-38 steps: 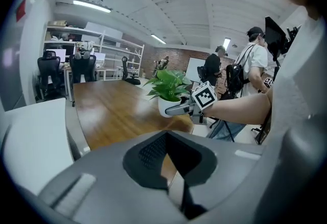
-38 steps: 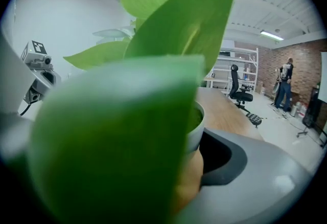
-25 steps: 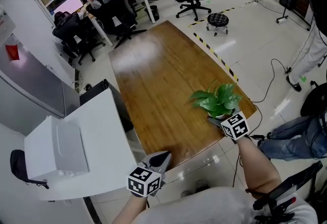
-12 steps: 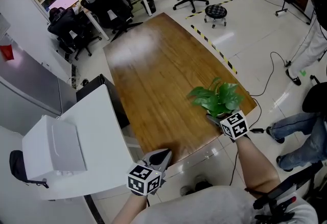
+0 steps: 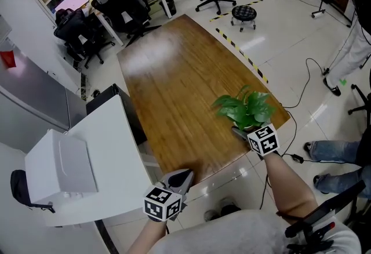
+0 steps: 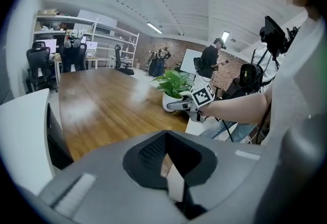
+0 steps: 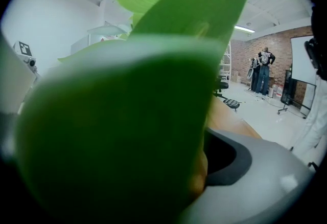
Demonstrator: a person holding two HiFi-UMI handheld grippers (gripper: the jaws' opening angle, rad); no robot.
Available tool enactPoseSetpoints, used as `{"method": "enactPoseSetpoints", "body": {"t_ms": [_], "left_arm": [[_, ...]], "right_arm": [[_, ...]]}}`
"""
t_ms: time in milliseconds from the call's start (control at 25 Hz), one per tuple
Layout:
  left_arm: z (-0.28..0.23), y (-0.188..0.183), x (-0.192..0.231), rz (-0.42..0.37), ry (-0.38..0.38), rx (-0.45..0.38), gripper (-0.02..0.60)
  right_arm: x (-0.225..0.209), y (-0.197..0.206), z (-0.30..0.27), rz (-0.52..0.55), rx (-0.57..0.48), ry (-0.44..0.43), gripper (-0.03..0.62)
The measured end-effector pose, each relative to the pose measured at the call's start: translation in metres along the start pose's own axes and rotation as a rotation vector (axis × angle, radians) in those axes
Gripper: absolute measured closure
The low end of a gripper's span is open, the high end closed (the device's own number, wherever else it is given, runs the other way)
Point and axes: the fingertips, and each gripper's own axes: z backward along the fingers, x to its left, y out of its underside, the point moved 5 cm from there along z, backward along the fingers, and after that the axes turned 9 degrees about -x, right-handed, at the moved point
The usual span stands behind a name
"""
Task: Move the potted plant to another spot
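head view: the right gripper (image 5: 239,131) grips the potted plant (image 5: 246,109) by its pot, just ahead of its marker cube. both have edged slightly inward over the table (image 5: 174,90) since half a second ago. the left gripper (image 5: 181,177) stays put.
left gripper view: its jaws are drawn together, empty, with the plant ahead to its right.
right gripper view: leaves (image 7: 117,131) smother the lens, and only one grey jaw shows.

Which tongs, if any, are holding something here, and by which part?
The right tongs appear to grip the potted plant low on its white pot; the left tongs hold nothing.
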Motion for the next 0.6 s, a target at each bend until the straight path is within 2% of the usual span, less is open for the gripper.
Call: {"method": "enactPoseSetpoints", "body": {"t_ms": [160, 360, 440, 600], "left_arm": [[0.004, -0.006, 0.0, 0.002, -0.017, -0.017, 0.584], [0.02, 0.007, -0.002, 0.039, -0.051, -0.033, 0.584], [0.027, 0.012, -0.005, 0.057, -0.066, -0.041, 0.584], [0.035, 0.021, -0.012, 0.076, -0.082, -0.062, 0.584]], "right_arm": [[-0.001, -0.006, -0.001, -0.02, -0.018, -0.008, 0.07], [0.002, -0.001, 0.022, -0.048, -0.009, -0.034, 0.073], [0.002, -0.002, 0.036, -0.049, -0.008, -0.037, 0.114], [0.004, -0.012, 0.068, -0.05, -0.045, -0.05, 0.25]]}}
